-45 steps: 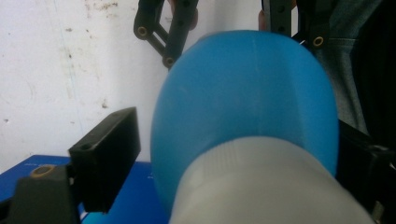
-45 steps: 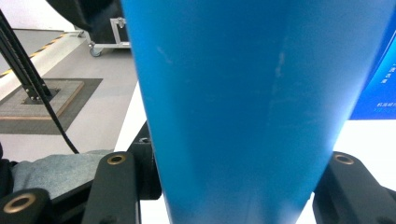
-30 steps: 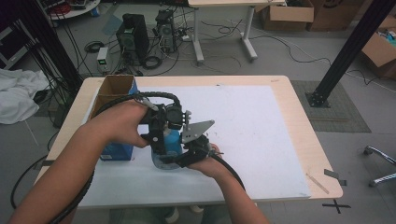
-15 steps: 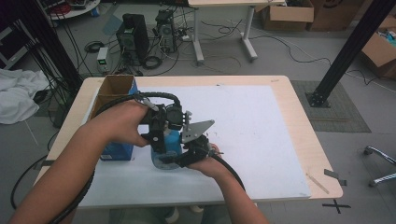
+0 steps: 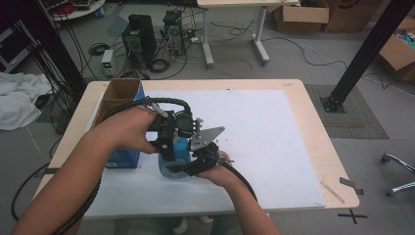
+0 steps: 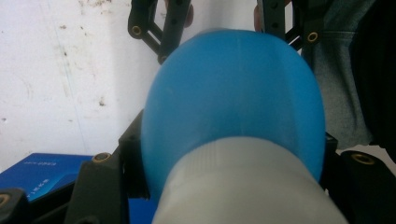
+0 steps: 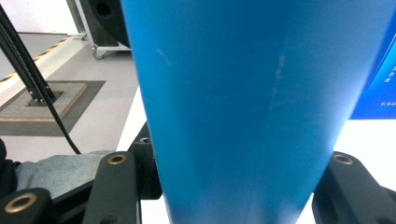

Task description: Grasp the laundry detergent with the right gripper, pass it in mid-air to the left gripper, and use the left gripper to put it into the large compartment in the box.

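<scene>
A blue plastic bottle with a white cap stands on the white sheet near the table's front left, held between both grippers. From above, my left gripper comes down on its top. In the left gripper view the white cap and blue shoulder sit between the left gripper's two black jaws, which press in from both sides. My right gripper is shut on the bottle's lower body, and that blue body stands between the right gripper's jaws. The bottle's base is hidden.
An open blue cardboard box stands just left of the bottle, also seen as the blue box and the blue box side. The white sheet covers the wooden table. A strip of tape lies near the front right corner.
</scene>
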`<action>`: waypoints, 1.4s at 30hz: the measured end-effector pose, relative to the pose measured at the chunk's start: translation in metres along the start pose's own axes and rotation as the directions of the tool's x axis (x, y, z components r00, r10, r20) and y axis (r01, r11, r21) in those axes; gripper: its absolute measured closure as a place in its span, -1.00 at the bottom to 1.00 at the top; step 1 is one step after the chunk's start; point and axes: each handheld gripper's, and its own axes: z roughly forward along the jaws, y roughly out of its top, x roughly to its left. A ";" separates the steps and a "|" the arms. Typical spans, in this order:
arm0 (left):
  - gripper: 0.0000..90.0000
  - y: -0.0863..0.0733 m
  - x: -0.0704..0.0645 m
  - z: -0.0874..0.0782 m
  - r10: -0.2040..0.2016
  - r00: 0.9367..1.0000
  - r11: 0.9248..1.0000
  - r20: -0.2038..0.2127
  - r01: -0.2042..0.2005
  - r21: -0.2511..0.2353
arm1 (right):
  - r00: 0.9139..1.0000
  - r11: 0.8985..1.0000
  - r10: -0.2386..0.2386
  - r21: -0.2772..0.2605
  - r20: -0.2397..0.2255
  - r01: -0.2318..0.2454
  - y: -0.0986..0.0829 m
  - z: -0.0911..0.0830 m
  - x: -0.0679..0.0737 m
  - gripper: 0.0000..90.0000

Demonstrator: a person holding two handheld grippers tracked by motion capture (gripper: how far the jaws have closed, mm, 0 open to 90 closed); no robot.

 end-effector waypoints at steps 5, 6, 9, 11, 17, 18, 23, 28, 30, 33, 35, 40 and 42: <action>-0.15 0.000 -0.002 -0.001 -0.005 1.000 1.000 -0.005 0.005 -0.023 | 1.000 1.000 0.009 0.000 -0.007 -0.009 0.000 -0.003 0.001 0.00; -0.15 0.000 -0.002 -0.002 -0.005 1.000 1.000 -0.004 0.005 -0.025 | 1.000 1.000 0.003 -0.001 -0.004 -0.003 0.000 -0.003 0.001 -0.01; -0.14 0.000 -0.001 -0.003 -0.011 1.000 1.000 -0.003 0.011 -0.027 | 1.000 1.000 -0.001 -0.001 -0.002 0.001 0.001 -0.005 0.001 -0.03; -0.14 0.000 -0.001 -0.004 -0.013 1.000 1.000 0.002 0.013 -0.025 | 1.000 1.000 0.003 0.000 -0.006 -0.003 0.002 -0.006 0.001 -0.04; -0.14 0.001 0.001 -0.005 -0.025 1.000 0.999 0.010 0.025 -0.030 | 1.000 1.000 0.000 0.013 0.001 0.000 0.004 -0.009 0.002 -0.08; -0.14 0.001 0.001 -0.005 -0.028 1.000 0.999 0.008 0.028 -0.031 | 1.000 1.000 0.002 0.010 0.001 -0.002 0.004 -0.009 0.002 -0.10; -0.14 -0.001 0.002 -0.005 -0.036 0.999 0.999 0.004 0.036 -0.023 | 0.999 1.000 0.030 -0.011 0.024 -0.029 0.004 -0.017 0.001 -0.43; -0.14 -0.003 0.005 -0.006 -0.054 0.999 0.998 0.008 0.054 -0.021 | 0.999 0.999 0.035 -0.003 0.039 -0.035 0.005 -0.023 0.000 -0.52; -0.14 -0.004 0.006 -0.007 -0.058 0.998 0.998 0.010 0.058 -0.018 | 0.999 0.999 0.038 -0.003 0.034 -0.038 0.006 -0.025 0.000 -0.56; -0.14 -0.006 0.008 -0.007 -0.072 0.997 0.997 0.014 0.073 -0.023 | 0.999 0.999 0.038 0.004 0.035 -0.038 0.008 -0.028 0.000 -0.61; -0.14 -0.007 0.010 -0.008 -0.075 0.997 0.997 0.014 0.075 -0.013 | 0.999 0.999 0.040 0.009 0.037 -0.041 0.010 -0.030 0.001 -0.63; -0.14 -0.010 0.012 -0.009 -0.096 0.995 0.995 0.017 0.096 0.000 | 0.998 0.998 0.053 0.023 0.045 -0.054 0.012 -0.040 0.000 -0.72; -0.14 -0.012 0.014 -0.011 -0.105 0.994 0.994 0.018 0.105 0.001 | 0.997 0.998 0.054 0.033 0.054 -0.056 0.013 -0.045 0.000 -0.75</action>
